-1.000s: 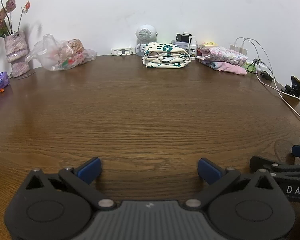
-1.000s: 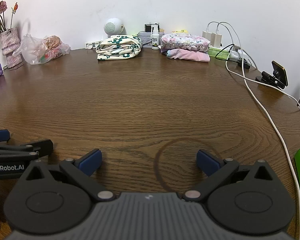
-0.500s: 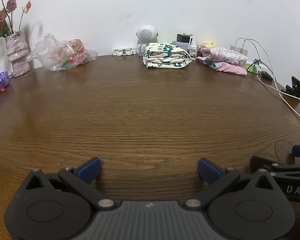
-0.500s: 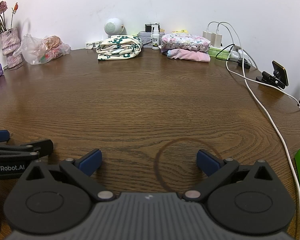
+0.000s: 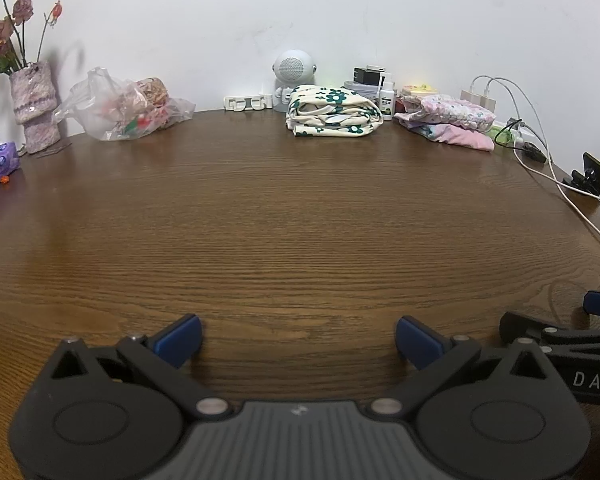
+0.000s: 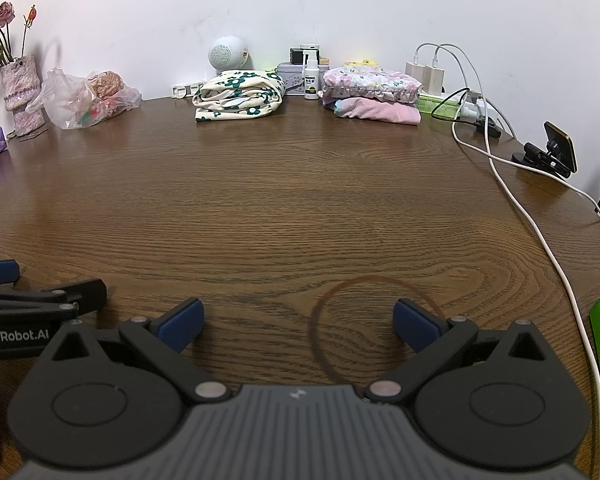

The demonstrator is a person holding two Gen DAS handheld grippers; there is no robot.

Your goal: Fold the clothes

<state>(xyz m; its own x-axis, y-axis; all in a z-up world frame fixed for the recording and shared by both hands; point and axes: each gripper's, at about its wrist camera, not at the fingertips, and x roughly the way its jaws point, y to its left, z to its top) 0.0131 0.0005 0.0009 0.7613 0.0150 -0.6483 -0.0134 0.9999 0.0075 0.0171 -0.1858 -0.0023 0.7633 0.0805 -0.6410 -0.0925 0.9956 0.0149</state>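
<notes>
- Left wrist view: the left gripper (image 5: 298,338) sits low over the table (image 5: 260,240) near its 6 o'clock edge, jaws spread wide with nothing between them.
- At 12 o'clock, by the wall, lies a floral bundle (image 5: 333,111), already folded into a thick pad. Just toward 1 o'clock a pink stack (image 5: 450,125) rests, also folded. Both are well apart from the fingers.
- At 3 o'clock the right gripper's tip shows, level with this one.
- A bag (image 5: 124,110) and vase (image 5: 34,106) stand at 10 o'clock; cables (image 5: 560,184) trail at 2 o'clock.
- Right wrist view: the right gripper (image 6: 298,322) hangs over a ring stain (image 6: 374,330), jaws fully apart and empty.
- The floral bundle (image 6: 238,96) is at 11 o'clock and the pink stack (image 6: 372,98) at 1 o'clock; no loose garment lies on the bare wood.
- Judgement: the cloth looks light, soft and limp, so it will sag and slide apart. Best pinched at a hem or corner, through all layers, one gripper per corner.
</notes>
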